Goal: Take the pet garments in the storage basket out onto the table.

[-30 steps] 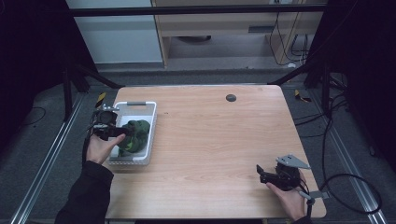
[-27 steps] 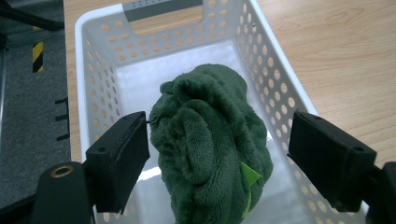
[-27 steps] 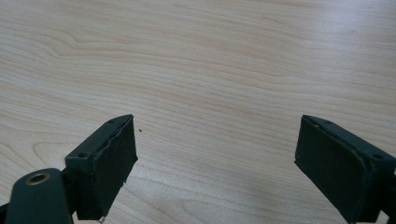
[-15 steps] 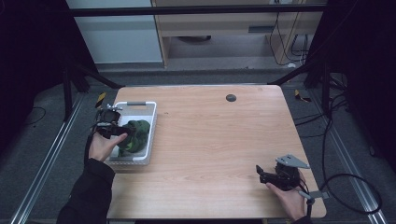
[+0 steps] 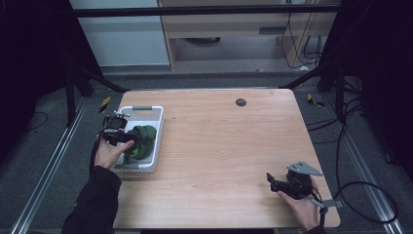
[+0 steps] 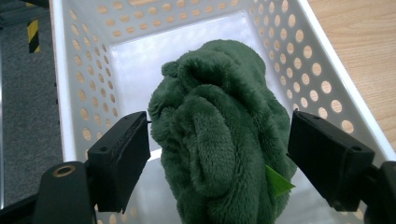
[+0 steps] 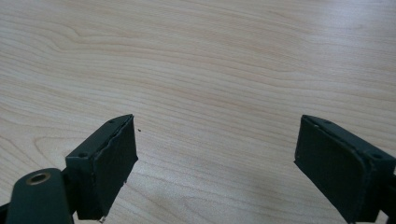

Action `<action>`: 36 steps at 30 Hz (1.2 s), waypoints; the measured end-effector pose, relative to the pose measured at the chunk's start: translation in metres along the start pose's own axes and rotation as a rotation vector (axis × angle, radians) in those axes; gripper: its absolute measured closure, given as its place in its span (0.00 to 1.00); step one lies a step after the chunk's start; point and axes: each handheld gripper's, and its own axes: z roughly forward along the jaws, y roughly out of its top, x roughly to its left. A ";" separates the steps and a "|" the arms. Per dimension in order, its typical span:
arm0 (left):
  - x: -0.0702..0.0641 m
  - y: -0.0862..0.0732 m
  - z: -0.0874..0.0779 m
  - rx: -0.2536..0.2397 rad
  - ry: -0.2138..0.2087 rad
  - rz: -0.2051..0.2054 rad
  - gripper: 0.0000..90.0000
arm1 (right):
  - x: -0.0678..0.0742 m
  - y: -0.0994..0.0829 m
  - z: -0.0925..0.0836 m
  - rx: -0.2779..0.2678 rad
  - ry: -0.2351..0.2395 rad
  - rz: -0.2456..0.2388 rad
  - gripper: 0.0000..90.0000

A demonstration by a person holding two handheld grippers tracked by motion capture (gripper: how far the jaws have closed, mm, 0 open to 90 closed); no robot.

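Observation:
A green plush cloth lies bunched in a white perforated basket at the table's left edge. My left gripper reaches into the basket from the left, held in a hand. In the left gripper view it is open, with its jaws on either side of the plush cloth. The left jaw just touches the pile and the right jaw stands apart from it. A small green tag sticks out of the cloth's lower right. My right gripper rests near the table's front right corner. It is open over bare wood.
A small black round disc sits near the far edge of the wooden table. The basket wall rises close around the cloth. Cables trail on the floor to the right. Dark frame posts flank the table.
The left hand and gripper have edged slightly toward the green cloth. The right gripper has stayed where it was.

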 end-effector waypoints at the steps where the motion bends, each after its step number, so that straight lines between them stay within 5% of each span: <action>1: 0.000 0.000 0.002 0.007 -0.001 0.001 0.22 | 0.000 0.000 0.000 0.000 0.000 -0.001 0.14; 18: -0.004 -0.005 0.017 0.060 -0.016 0.000 0.31 | 0.000 0.000 0.001 0.013 0.006 -0.007 0.14; 36: -0.004 -0.006 0.019 0.075 -0.019 -0.017 0.63 | 0.000 0.000 0.001 0.016 0.006 -0.002 0.14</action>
